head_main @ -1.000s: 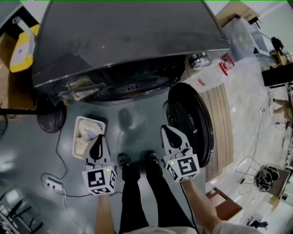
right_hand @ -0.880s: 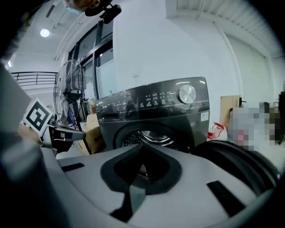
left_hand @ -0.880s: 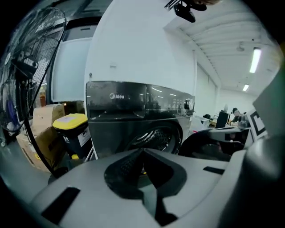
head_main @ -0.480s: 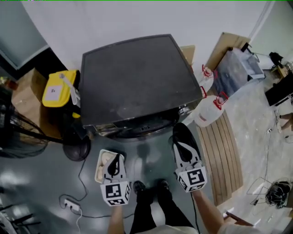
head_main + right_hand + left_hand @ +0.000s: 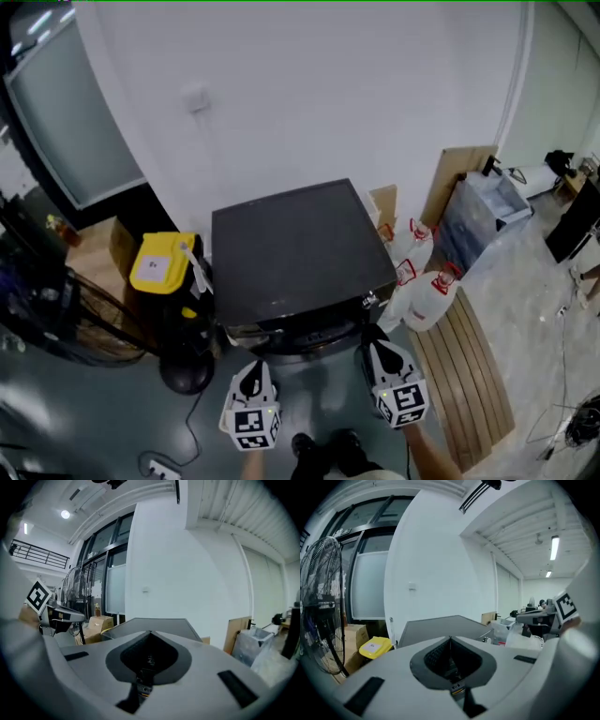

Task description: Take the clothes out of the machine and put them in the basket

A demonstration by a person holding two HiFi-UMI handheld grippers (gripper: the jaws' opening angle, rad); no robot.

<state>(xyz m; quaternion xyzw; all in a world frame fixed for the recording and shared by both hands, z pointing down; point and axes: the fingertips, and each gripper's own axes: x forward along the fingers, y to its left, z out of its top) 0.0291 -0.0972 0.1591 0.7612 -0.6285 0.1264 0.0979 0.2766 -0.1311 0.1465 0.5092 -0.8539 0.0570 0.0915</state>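
The dark grey washing machine [image 5: 298, 248] stands against the white wall, and only its flat top shows from above. Its door opening, the clothes and the basket are hidden from me. My left gripper [image 5: 252, 374] hovers in front of the machine's left corner, jaws shut with nothing between them. My right gripper [image 5: 379, 352] is level with it at the right corner, also shut and empty. In the left gripper view the shut jaws [image 5: 450, 641] point over the machine top [image 5: 440, 625]. The right gripper view shows the same: tips [image 5: 151, 637] together, the lid [image 5: 157, 623] beyond.
A yellow container [image 5: 164, 266] and a floor fan's base [image 5: 186, 375] stand left of the machine. White jugs [image 5: 427, 292] and a slatted wooden panel [image 5: 471, 375] lie to its right. A power strip [image 5: 155, 465] is on the floor, and my shoes [image 5: 328, 452] show at the bottom.
Both grippers and my view have risen well above the machine, which now looks smaller. The open door and the white basket on the floor have dropped out of sight. Both jaws stay shut.
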